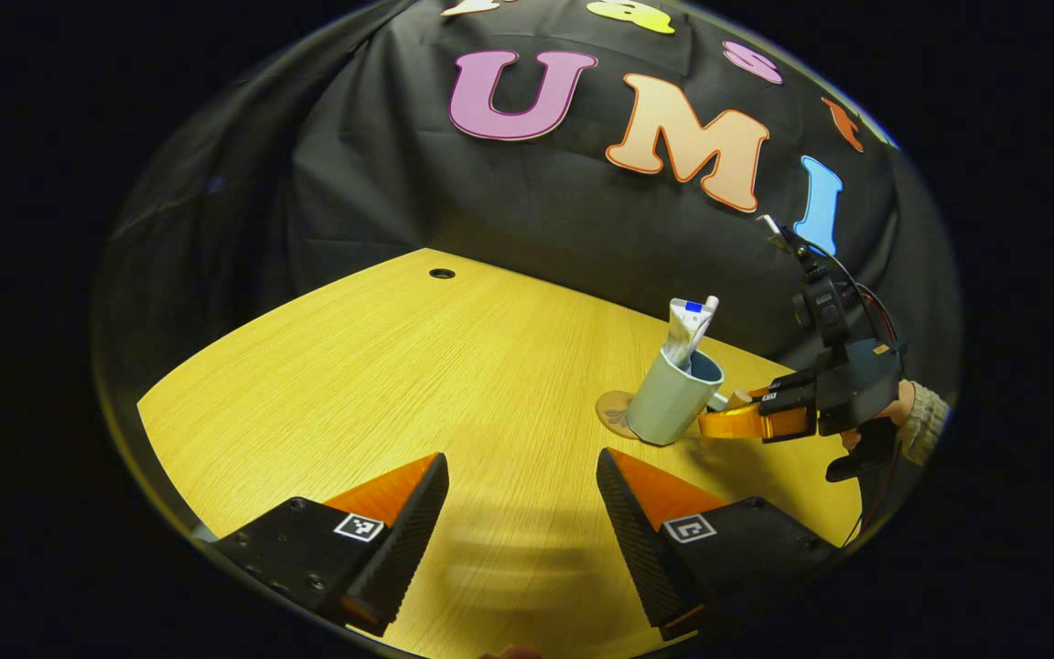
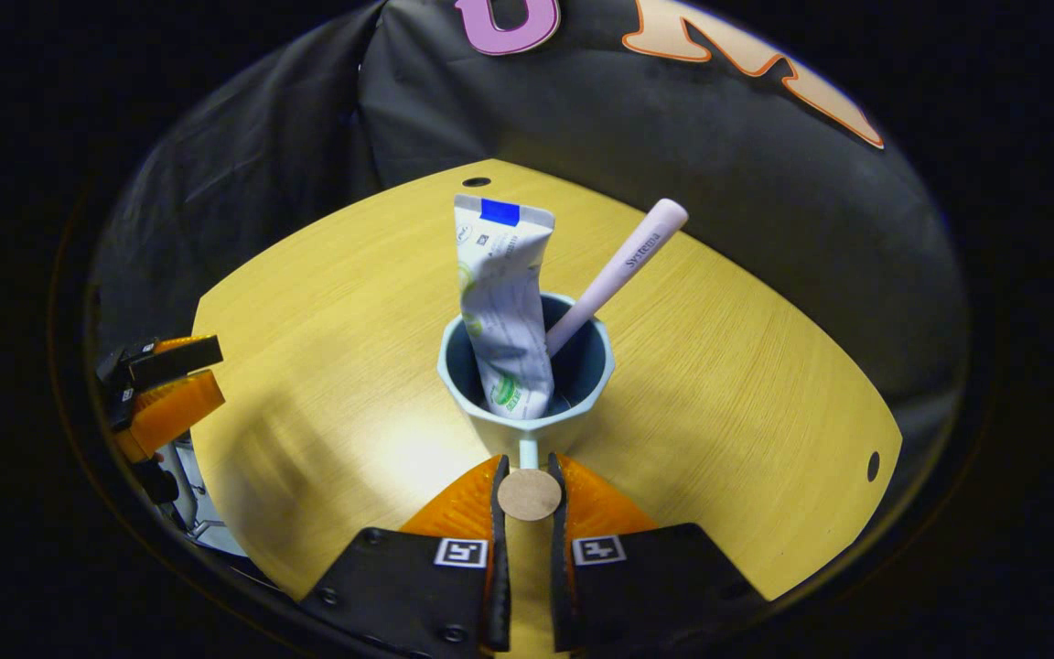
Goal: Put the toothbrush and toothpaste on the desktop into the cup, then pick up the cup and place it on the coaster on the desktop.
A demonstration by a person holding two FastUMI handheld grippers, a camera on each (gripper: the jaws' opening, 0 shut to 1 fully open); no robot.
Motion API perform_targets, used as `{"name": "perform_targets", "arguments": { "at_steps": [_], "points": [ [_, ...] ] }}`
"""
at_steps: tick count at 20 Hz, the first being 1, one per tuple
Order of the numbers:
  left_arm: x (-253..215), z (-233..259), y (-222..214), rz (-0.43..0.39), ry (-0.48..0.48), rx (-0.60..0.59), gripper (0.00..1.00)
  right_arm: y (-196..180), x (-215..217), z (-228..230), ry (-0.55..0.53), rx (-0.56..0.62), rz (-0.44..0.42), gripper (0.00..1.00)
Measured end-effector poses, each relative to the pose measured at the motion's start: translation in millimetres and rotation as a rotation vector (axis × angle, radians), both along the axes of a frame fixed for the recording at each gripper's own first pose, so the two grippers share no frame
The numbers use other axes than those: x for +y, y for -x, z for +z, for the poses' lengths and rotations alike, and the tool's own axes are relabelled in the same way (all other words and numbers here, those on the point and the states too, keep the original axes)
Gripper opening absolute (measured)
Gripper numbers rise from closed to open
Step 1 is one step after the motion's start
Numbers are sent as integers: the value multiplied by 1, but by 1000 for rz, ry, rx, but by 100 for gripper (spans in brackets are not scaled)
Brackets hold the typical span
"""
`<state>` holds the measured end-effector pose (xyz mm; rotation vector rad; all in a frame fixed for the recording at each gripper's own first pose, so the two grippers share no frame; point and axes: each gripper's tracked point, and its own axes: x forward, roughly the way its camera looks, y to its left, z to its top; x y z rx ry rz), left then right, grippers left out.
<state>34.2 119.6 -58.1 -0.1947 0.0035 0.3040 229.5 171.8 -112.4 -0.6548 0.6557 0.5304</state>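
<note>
A pale blue cup (image 1: 671, 400) stands at the right of the wooden desktop (image 1: 399, 366), over the edge of a round brown coaster (image 1: 612, 411); whether it rests on it or hovers, I cannot tell. In the cup stand the white toothpaste tube (image 2: 501, 302) and the pale pink toothbrush (image 2: 618, 265), both leaning out over the rim (image 2: 527, 421). My right gripper (image 2: 527, 480) is shut on the cup's stick handle (image 2: 529, 492), and it reaches in from the right in the left gripper view (image 1: 719, 416). My left gripper (image 1: 522, 485) is open over bare desktop, a good way short of the cup.
The black cloth wall closes the desk's far sides. A cable hole (image 1: 441, 274) lies near the far corner and another hole (image 2: 873, 465) near the right edge. A hand in a knitted sleeve (image 1: 922, 419) holds the right gripper. The left gripper (image 2: 202, 377) shows at the desk's left edge.
</note>
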Motion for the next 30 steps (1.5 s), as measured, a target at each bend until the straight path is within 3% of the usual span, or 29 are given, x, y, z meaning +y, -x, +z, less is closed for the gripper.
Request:
{"name": "perform_targets", "arguments": {
  "at_steps": [1, 3, 5, 6, 9, 11, 17, 24, 30],
  "points": [
    [0, -3, 4, 0, -4, 2, 94, -3, 0, 1, 3, 6, -2, 25],
    [0, -5, 5, -2, -9, 5, 94, -1, 0, 7, -9, 7, -9, 31],
    [0, -4, 4, -4, -9, 8, 92, -1, -1, 1, -23, 17, -18, 29],
    [-1, -5, 4, -5, -9, 8, 92, 0, -2, 0, -25, 19, -20, 37],
    [0, -5, 4, -9, -10, 12, 94, 7, 1, -3, -35, 15, -14, 84],
    [0, -2, 6, -13, -23, 11, 94, 7, 0, -1, -58, -4, -28, 98],
    [-16, 15, 4, -68, -71, 12, 94, 25, -23, 39, -168, -95, -117, 100],
    [-42, 20, 2, -133, -121, 49, 94, 78, -71, 91, -332, -246, -269, 100],
    [-57, 14, 4, -163, -86, 80, 94, 120, -106, 78, -473, -237, -417, 96]
  ]
}}
